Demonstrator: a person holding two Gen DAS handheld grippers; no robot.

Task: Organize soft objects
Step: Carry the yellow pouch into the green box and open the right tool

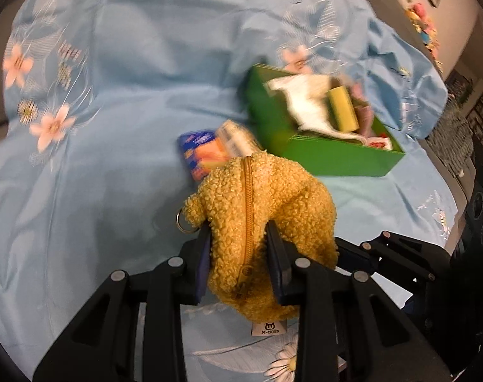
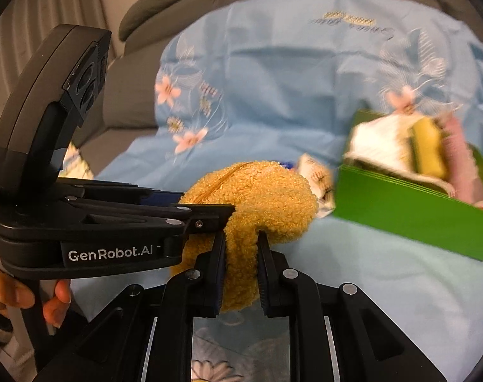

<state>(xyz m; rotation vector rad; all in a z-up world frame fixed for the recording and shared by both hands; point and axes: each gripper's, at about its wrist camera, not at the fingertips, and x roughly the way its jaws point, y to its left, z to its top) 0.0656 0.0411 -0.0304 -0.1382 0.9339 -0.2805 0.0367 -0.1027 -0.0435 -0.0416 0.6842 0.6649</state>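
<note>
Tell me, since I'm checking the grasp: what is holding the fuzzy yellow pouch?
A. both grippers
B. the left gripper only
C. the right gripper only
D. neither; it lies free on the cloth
A: the left gripper pinches the pouch across its zipper, and the right gripper clamps another fold of it.

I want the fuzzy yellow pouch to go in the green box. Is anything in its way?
Nothing visible blocks the path from the yellow pouch to the green box, but a white cloth and yellow sponge already crowd it.
</note>
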